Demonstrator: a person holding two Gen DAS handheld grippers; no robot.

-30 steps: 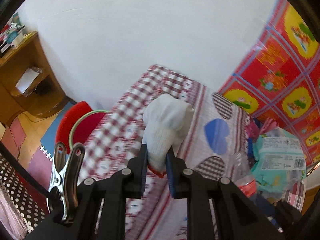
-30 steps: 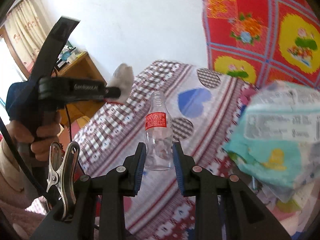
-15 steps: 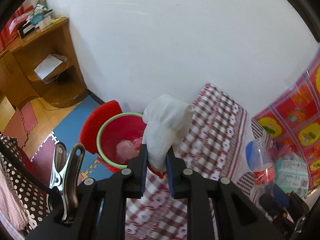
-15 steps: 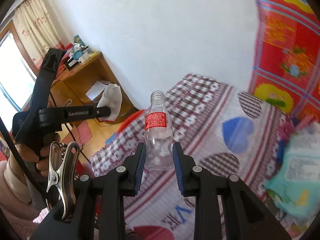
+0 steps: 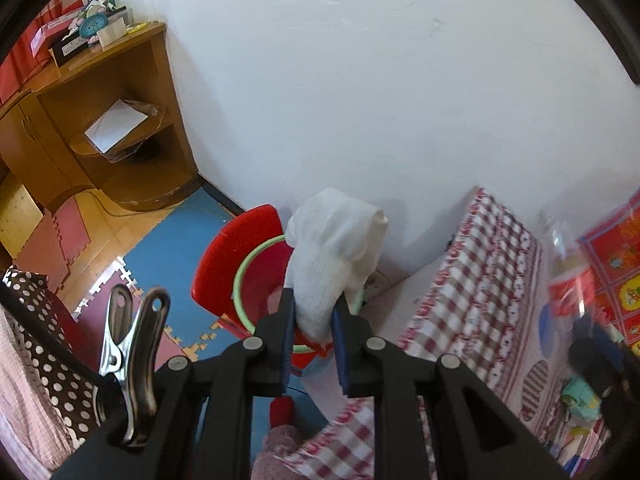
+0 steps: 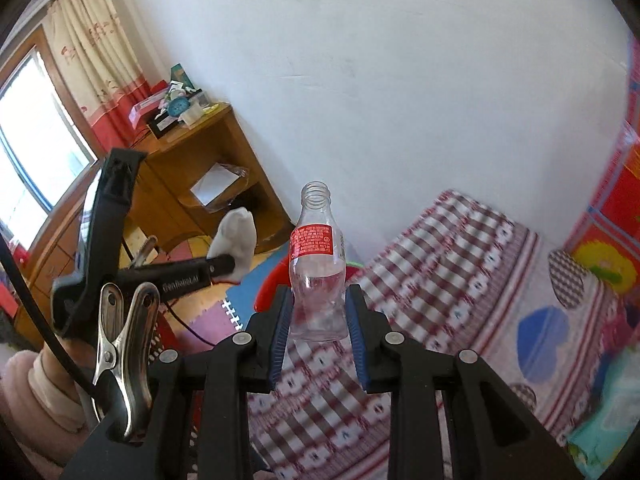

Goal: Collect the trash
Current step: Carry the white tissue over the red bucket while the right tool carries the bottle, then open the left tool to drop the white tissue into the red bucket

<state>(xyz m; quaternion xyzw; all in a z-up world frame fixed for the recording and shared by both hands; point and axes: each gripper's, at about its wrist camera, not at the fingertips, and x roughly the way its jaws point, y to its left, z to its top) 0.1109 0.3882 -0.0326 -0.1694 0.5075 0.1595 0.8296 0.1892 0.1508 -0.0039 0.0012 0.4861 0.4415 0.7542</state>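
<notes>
My left gripper (image 5: 313,312) is shut on a crumpled white cloth (image 5: 334,256) with a red edge and holds it in the air over a red bin (image 5: 260,276) with a green rim and a raised red lid. The cloth also shows in the right wrist view (image 6: 236,236), at the tip of the left gripper (image 6: 224,266). My right gripper (image 6: 318,312) is shut on an empty clear plastic bottle (image 6: 318,264) with a red label, held upright and uncapped above the bed. The bottle shows blurred in the left wrist view (image 5: 568,268).
A bed with a red-checked sheet (image 6: 440,280) lies to the right of the bin, against a white wall. A wooden desk with shelves (image 5: 100,120) stands at the left. Foam floor mats (image 5: 168,248) surround the bin. A teal packet (image 6: 600,412) lies on the bed.
Both grippers have swung left from over the bed toward the bin. The cloth is now right over the bin's opening. The bottle has come closer to the bed's edge.
</notes>
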